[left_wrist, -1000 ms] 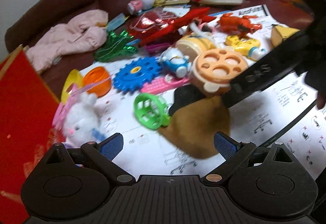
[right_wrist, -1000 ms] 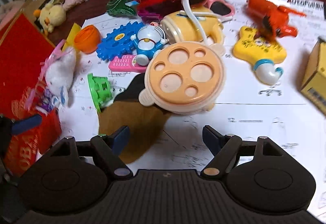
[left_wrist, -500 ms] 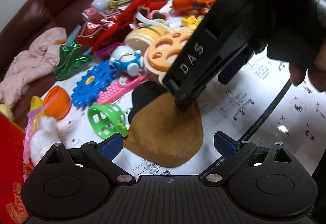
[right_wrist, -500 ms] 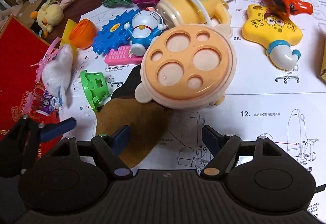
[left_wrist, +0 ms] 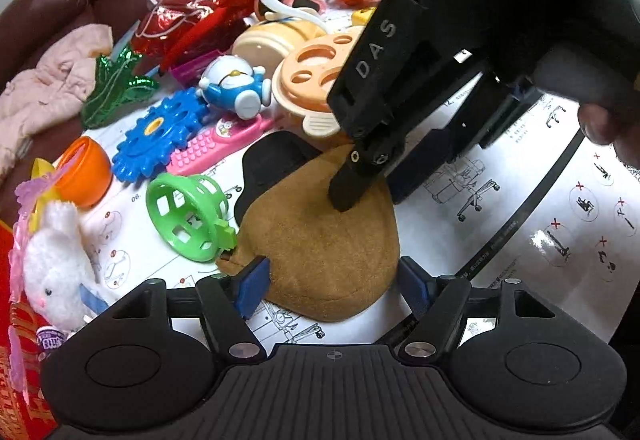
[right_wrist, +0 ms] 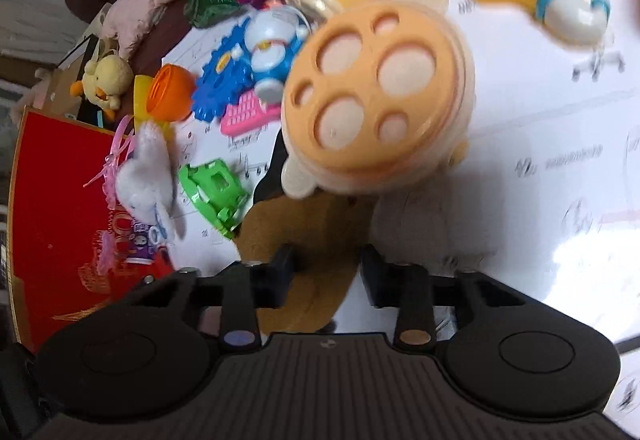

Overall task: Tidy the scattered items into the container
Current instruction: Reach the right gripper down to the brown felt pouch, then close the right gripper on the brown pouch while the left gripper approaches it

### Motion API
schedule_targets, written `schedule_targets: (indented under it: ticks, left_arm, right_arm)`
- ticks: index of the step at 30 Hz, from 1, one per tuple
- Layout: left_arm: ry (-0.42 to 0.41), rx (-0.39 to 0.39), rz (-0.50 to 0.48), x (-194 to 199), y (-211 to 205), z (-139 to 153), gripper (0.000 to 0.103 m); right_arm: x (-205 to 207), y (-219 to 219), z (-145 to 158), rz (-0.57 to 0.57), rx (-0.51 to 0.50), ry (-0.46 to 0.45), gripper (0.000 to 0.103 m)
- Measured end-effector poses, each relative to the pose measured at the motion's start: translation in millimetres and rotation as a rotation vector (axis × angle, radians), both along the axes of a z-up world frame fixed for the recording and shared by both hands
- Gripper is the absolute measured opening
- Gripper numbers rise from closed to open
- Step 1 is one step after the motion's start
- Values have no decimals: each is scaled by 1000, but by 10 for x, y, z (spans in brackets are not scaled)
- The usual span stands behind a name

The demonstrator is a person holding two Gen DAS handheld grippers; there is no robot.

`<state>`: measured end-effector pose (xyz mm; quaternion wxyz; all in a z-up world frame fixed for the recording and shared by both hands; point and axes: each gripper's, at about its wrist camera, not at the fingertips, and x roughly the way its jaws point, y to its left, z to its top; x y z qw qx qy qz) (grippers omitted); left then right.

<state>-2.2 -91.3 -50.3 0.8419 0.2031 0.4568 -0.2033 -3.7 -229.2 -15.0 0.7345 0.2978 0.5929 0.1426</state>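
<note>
The right gripper (left_wrist: 362,186) is pointing down with its tips pressing on the brown soft pouch (left_wrist: 320,236), jaws a little apart around a fold and not yet squeezing it. It should be pinching a good bunch of cloth before lifting toward the red box (right_wrist: 60,208). The left gripper (left_wrist: 332,282) is waiting low, wide apart, at the pouch's near edge.
</note>
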Motion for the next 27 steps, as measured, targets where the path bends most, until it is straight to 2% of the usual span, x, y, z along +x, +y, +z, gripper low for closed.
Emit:
schedule_targets:
  ticks: [1,3,5,8,10,12,15,19,21,27]
  left_arm:
    - [10,-18,10,9,23,11,71]
    - [41,-75,45,52,107,46,70]
    - [73,-124,71,82,180,80,70]
    - [108,-182,91,86,237,114,70]
    - [140,-253,104,66,278,148,70]
    - [162,-303,125,29,305,168,70]
    - [184,-310,140,-3,341,149,73]
    - [252,-349,181,-16,558,176,81]
    - [238,-355,214,-35,698,262,85]
    - [160,-339,346,120,1008,588,85]
  right_arm:
    - [-10,-9,4,-1,4,-1,44]
    - [-54,-37,32,-3,-7,-16,54]
    - [-110,-62,57,9,-12,-30,57]
    - [-201,-53,60,18,30,-21,57]
    - [-260,11,52,36,55,-12,57]
    - [-326,110,68,59,50,-19,51]
    - [-399,218,151,92,-4,-66,45]
    - [-434,199,208,107,-23,-90,44]
    - [-440,182,232,106,-36,-103,45]
    - [-472,209,230,111,-65,-121,47]
